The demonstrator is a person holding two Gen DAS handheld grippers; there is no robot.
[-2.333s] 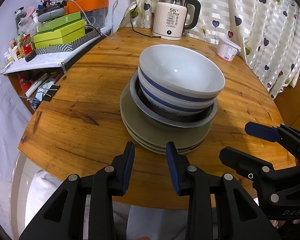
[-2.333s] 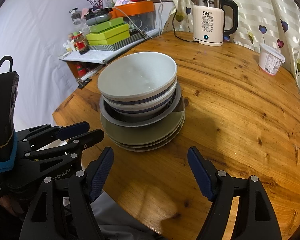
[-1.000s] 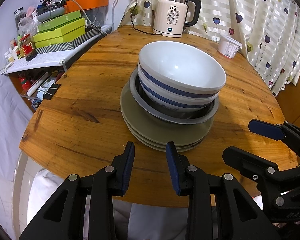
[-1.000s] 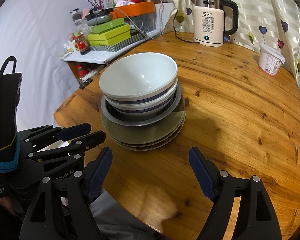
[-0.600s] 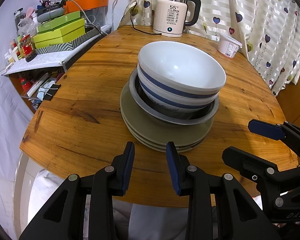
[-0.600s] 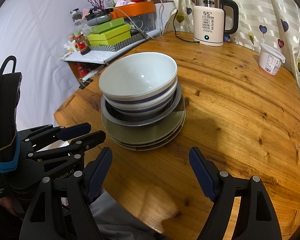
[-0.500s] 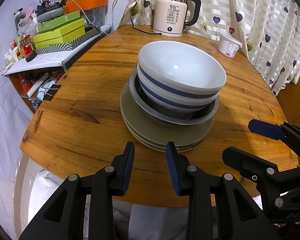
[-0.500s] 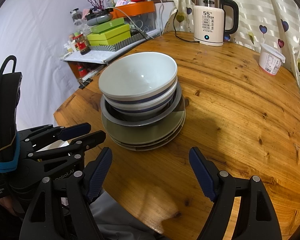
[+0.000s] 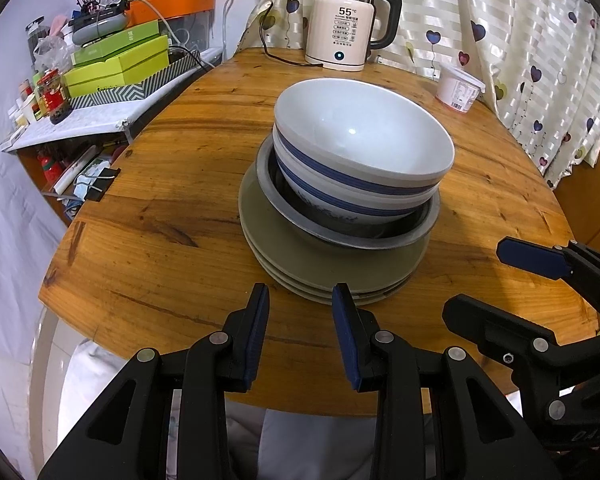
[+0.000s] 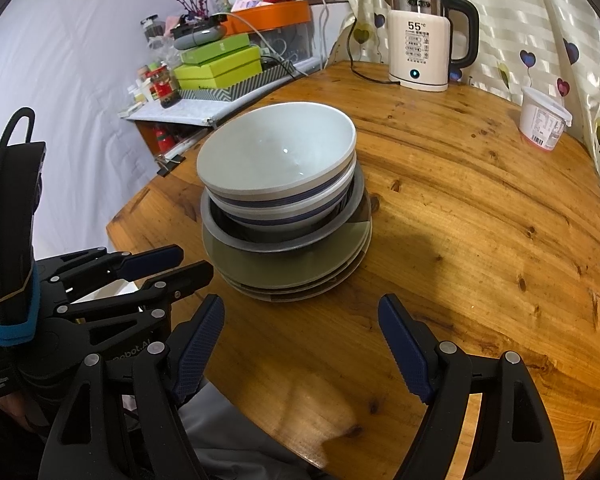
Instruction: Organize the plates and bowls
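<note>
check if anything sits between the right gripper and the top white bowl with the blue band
Nothing visible does. Only bare wooden table lies between the open right gripper and the stack; the white bowl with the blue band sits uncovered on top. The left gripper waits off to the side.

We hold both grippers low at the near side, angled downward, side by side and apart from each other. Left gripper [image 9: 300, 328]: jaws parted by a narrow gap, nothing between the blue pads, no contact with anything. Right gripper [image 10: 300, 344]: jaws spread wide, blue pads well apart, nothing between them. In the left wrist view the right gripper [image 9: 512, 280] shows at the right edge, its fingers open. In the right wrist view the left gripper [image 10: 172, 266] sits at the left. Hands mostly hidden behind the frames.
</note>
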